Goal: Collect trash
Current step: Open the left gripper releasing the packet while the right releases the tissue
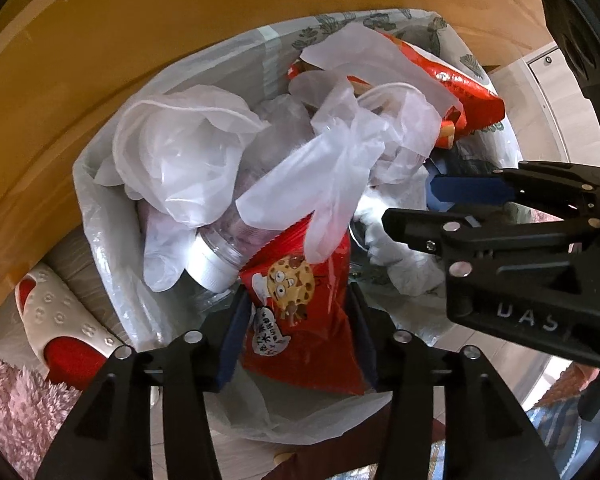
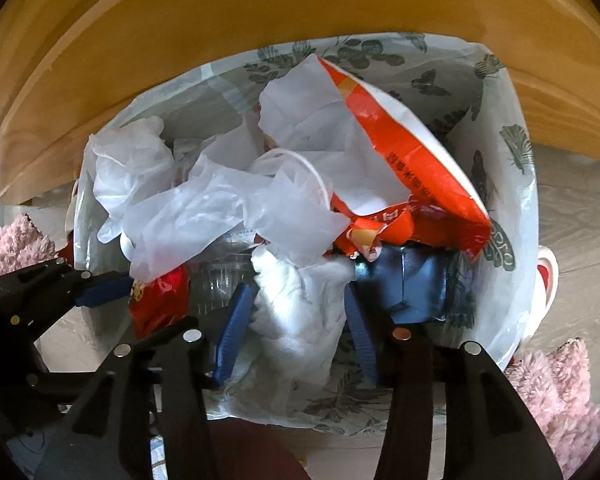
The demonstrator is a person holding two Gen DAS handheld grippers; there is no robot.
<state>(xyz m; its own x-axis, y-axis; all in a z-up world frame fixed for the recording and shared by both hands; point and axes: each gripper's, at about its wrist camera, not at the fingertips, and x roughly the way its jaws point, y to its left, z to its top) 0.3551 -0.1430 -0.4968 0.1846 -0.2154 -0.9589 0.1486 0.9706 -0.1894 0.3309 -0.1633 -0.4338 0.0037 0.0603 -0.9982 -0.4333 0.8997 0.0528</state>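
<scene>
Left gripper: the left gripper [image 1: 296, 344], black with blue pads, points down into the bin. Its jaws stand apart. The red snack packet with a cookie face [image 1: 300, 304] lies between the pads, but I cannot see the pads pressing on it, so it looks let go.

Right gripper: the right gripper [image 2: 296, 340], also black with blue pads, points straight down. Its jaws stand apart too. A white crumpled tissue wad [image 2: 292, 312] sits between the pads, and they do not seem to squeeze it.

Where the trash is: all of it lies in the bin lined with a thin see-through plastic bag with leaf and butterfly prints [image 2: 512, 208], which stands under a yellow wooden table edge [image 2: 260, 12].

Packet's long way: in the left wrist view the red packet runs from 12 o'clock to 6 o'clock, right in line with the jaws.

Further out: at 12 o'clock from the left gripper lie the floppy clear plastic gloves [image 1: 332, 176]. At 10 o'clock is a clear plastic bottle with a white cap [image 1: 216, 260]. At 1 o'clock is a big orange and white crumpled bag [image 1: 460, 80].

Which gripper is nearer: the left one to the red packet, the right one to the tissue wad. They are close side by side.

My guess: both bits are dropped in, so each gripper can lift straight up and out.
</scene>
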